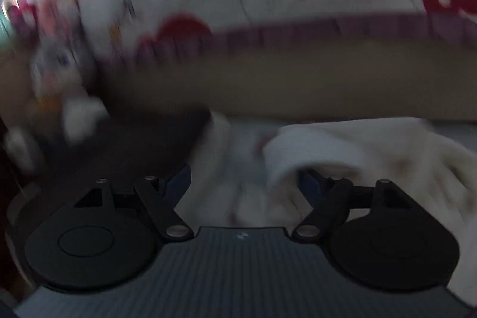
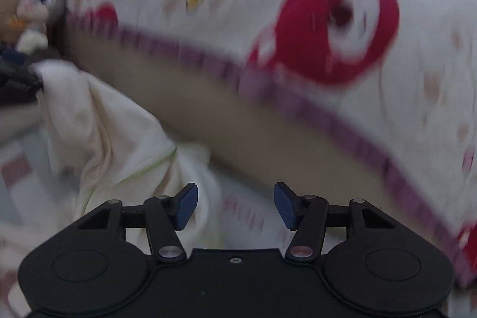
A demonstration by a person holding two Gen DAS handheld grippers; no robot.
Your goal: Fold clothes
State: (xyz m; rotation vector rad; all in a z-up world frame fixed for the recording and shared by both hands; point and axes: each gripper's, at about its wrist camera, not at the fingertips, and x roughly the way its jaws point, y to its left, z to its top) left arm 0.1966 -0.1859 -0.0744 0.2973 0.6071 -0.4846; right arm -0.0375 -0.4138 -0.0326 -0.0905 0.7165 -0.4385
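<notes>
A cream-white garment (image 1: 360, 145) lies crumpled in front of my left gripper (image 1: 244, 184). One fold is draped over the gripper's right finger and hides its blue pad. The jaws stand wide apart and the pads press on nothing. In the right wrist view the same garment (image 2: 98, 121) hangs in a bunch at the left, its top corner against a dark blurred shape (image 2: 15, 76) at the frame's edge. My right gripper (image 2: 235, 203) is open, both blue pads (image 2: 187, 206) bare, with the garment just left of and below them.
A white cover with red figures and a purple border (image 2: 298, 97) lies over a tan-sided bed (image 2: 226, 124) ahead. A grey stuffed rabbit (image 2: 38, 2) sits at the far left. Under the garment is a pale checked sheet (image 2: 18, 169). Both views are motion-blurred.
</notes>
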